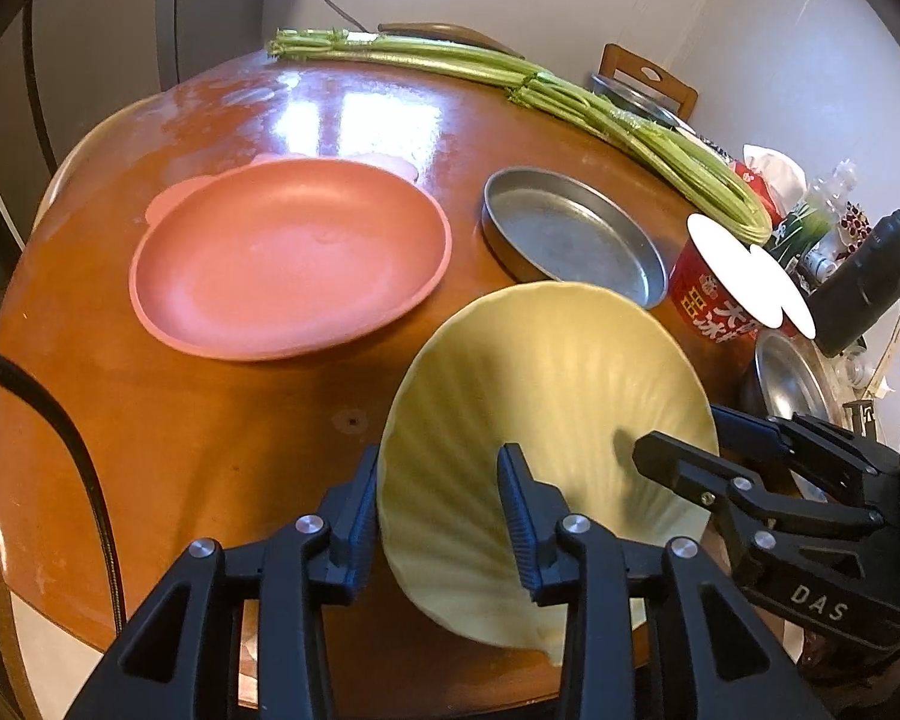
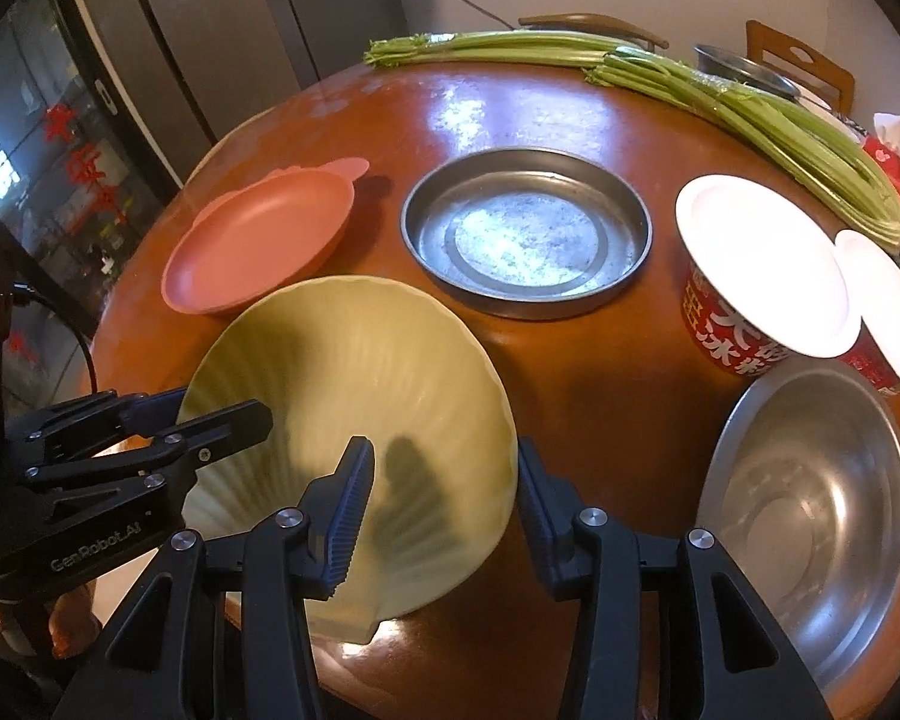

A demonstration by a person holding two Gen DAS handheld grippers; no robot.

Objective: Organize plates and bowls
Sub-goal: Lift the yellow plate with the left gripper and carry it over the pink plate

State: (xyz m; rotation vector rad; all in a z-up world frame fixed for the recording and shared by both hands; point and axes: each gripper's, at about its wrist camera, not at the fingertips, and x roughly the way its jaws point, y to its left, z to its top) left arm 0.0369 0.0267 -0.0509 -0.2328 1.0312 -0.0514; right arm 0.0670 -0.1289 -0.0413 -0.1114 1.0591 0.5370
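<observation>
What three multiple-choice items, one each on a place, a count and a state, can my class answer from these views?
1. What lies between the pink plate and the red cups?
A) celery
B) round metal pan
C) steel bowl

2. How many white-lidded red cups stand on the table?
A) one
B) two
C) four

3. How is the yellow fluted plate lying?
A) flat on the table
B) tilted, rim between each tool's fingers
C) stacked on the pink plate

Key:
1 B, the pan sits midway between them.
2 B, two white lids show side by side.
3 B, its far edge rises while the left tool and right tool straddle its rim.
</observation>
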